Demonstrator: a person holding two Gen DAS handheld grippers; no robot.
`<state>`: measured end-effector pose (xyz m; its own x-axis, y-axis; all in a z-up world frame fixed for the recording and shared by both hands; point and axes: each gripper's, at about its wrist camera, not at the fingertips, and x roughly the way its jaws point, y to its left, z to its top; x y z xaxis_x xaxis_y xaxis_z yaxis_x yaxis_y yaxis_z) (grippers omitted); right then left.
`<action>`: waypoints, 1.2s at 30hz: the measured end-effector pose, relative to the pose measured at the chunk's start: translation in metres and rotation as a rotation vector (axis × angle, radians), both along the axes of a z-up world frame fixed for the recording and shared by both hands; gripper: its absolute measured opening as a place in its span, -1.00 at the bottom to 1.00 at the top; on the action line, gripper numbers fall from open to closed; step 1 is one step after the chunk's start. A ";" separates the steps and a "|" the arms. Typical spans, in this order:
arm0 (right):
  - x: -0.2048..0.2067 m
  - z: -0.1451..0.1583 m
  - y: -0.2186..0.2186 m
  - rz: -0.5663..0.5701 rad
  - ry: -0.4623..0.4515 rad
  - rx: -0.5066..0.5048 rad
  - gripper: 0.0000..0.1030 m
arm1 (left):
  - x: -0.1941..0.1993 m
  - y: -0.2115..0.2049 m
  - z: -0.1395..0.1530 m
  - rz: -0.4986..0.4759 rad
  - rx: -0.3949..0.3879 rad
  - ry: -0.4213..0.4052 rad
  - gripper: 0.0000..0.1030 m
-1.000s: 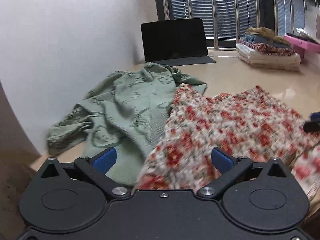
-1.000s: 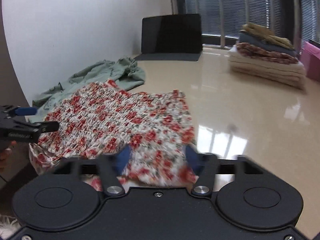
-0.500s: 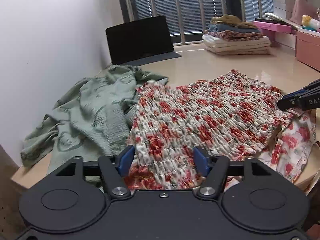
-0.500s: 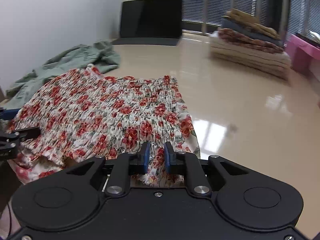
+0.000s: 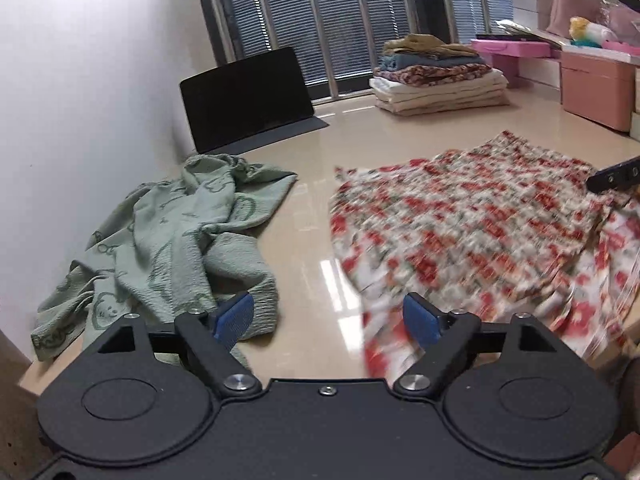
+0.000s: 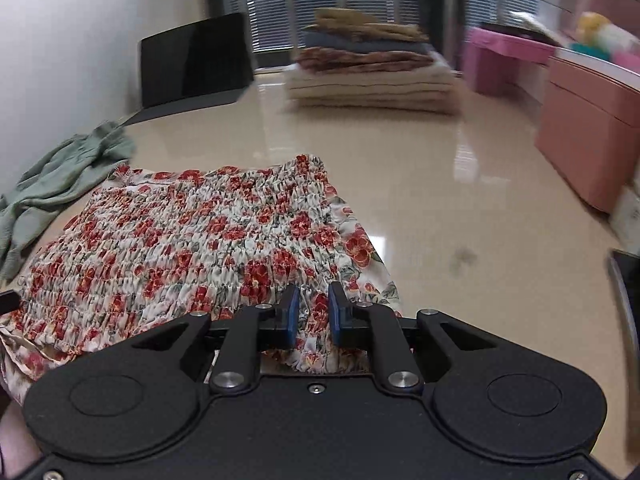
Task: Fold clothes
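Floral top (image 6: 192,248) lying flat on worktop (image 6: 440,200). Right tool (image 6: 312,316) pinching near hem. Left tool (image 5: 330,316) opening over bare worktop, nothing between; top lying just rightward.

Bare tabletop (image 5: 312,240) runs as a clear lane between green garment (image 5: 176,240) on left and floral garment (image 5: 480,240) on right. Far side: black tablet (image 5: 244,100) upright, folded stack (image 6: 368,72) beside it. Wide open table right of floral piece; pink cabinet (image 6: 588,140) bounds it.
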<state>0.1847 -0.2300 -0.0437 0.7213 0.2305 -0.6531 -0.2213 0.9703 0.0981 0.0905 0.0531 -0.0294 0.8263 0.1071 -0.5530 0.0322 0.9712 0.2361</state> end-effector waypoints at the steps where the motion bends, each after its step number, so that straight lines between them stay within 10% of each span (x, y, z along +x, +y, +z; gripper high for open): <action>1: -0.002 0.000 -0.007 -0.016 -0.001 0.003 -0.71 | 0.001 -0.003 -0.001 -0.006 0.007 0.003 0.61; 11: -0.021 -0.002 -0.053 -0.107 -0.013 0.044 -0.57 | 0.014 -0.029 0.000 -0.077 -0.003 0.009 0.70; 15: -0.037 0.006 -0.053 -0.102 -0.030 0.057 0.38 | 0.018 -0.042 0.001 -0.113 0.023 -0.003 0.70; 36: -0.088 0.023 -0.018 0.039 -0.118 0.000 0.69 | -0.006 -0.039 -0.005 -0.181 0.066 0.037 0.67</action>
<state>0.0966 -0.2479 -0.0205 0.7838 0.2599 -0.5640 -0.2692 0.9606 0.0686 0.0845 0.0146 -0.0343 0.8143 -0.0044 -0.5804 0.2148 0.9313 0.2943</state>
